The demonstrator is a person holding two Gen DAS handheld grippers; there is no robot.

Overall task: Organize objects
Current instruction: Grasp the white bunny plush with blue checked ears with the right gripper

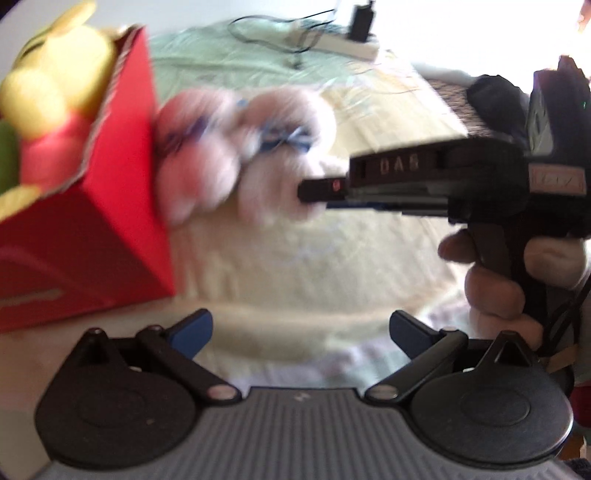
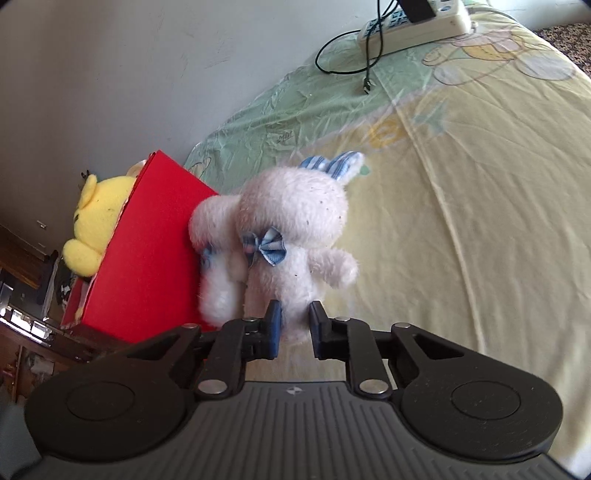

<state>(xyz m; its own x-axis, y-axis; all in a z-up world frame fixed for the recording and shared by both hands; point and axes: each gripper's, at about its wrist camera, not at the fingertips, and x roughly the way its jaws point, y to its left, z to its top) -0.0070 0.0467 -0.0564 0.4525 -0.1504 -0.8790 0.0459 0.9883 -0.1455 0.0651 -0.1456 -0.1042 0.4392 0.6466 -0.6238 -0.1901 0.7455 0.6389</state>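
A white plush bunny point(image 2: 291, 236) with blue bows is held above the bed, right beside a red box point(image 2: 147, 251). My right gripper point(image 2: 294, 328) is shut on the bunny's lower body. In the left wrist view the bunny point(image 1: 243, 155) is blurred, next to the red box point(image 1: 92, 206), with the right gripper point(image 1: 314, 190) reaching in from the right. A yellow plush bear point(image 1: 55, 85) with a red shirt sits inside the box; it also shows in the right wrist view point(image 2: 98, 218). My left gripper point(image 1: 300, 330) is open and empty, low over the bed.
The bed has a yellow and green sheet point(image 2: 461, 221). A white power strip point(image 2: 413, 18) with black cables lies at the far end near the wall. A person's hand point(image 1: 495, 280) holds the right gripper's handle. Wooden furniture point(image 2: 22, 295) stands left of the bed.
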